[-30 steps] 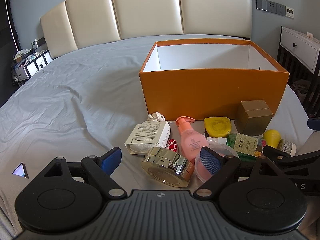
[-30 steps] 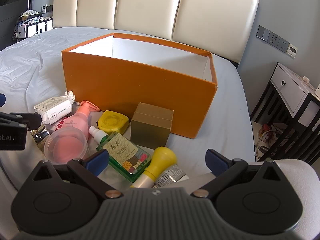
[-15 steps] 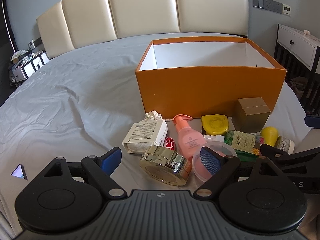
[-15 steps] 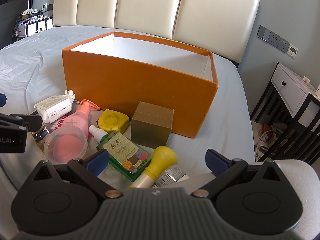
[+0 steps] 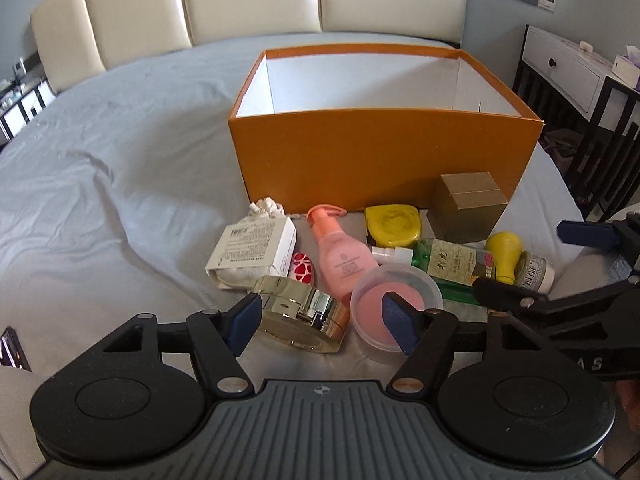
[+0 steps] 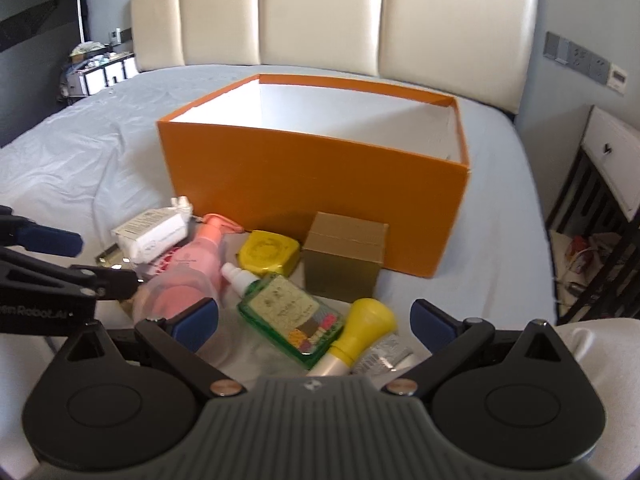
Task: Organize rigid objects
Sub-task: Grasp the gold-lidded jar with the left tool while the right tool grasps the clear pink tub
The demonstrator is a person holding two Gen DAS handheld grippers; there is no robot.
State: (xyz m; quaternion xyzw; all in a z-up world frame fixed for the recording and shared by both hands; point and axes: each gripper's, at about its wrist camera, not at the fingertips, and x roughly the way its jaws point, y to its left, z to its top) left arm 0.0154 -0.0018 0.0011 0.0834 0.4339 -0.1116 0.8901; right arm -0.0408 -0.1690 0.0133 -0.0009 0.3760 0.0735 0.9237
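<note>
An open orange box (image 5: 384, 160) (image 6: 312, 184) stands on the bed with its inside bare. In front of it lie a gold cube box (image 5: 466, 208), a yellow case (image 5: 394, 226), a pink pump bottle (image 5: 342, 258), a pink round tub (image 5: 396, 304), a green bottle (image 6: 292, 316), a yellow-capped bottle (image 6: 366, 322) and a white packet (image 5: 252, 256). My left gripper (image 5: 322, 324) is closing around a gold round compact (image 5: 302, 316); the right pad stands clear of it. My right gripper (image 6: 315, 325) is open over the green and yellow-capped bottles.
Grey bedsheet (image 5: 100, 184) spreads wide to the left of the pile. A cream headboard (image 6: 360, 20) runs behind the box. A white nightstand on a dark frame (image 5: 568, 68) stands at the right of the bed. A phone (image 5: 12, 348) lies at the far left edge.
The left jaws have narrowed around the gold compact. Both views have tipped downward, and the right view has swung left so the orange box sits further right in it.
</note>
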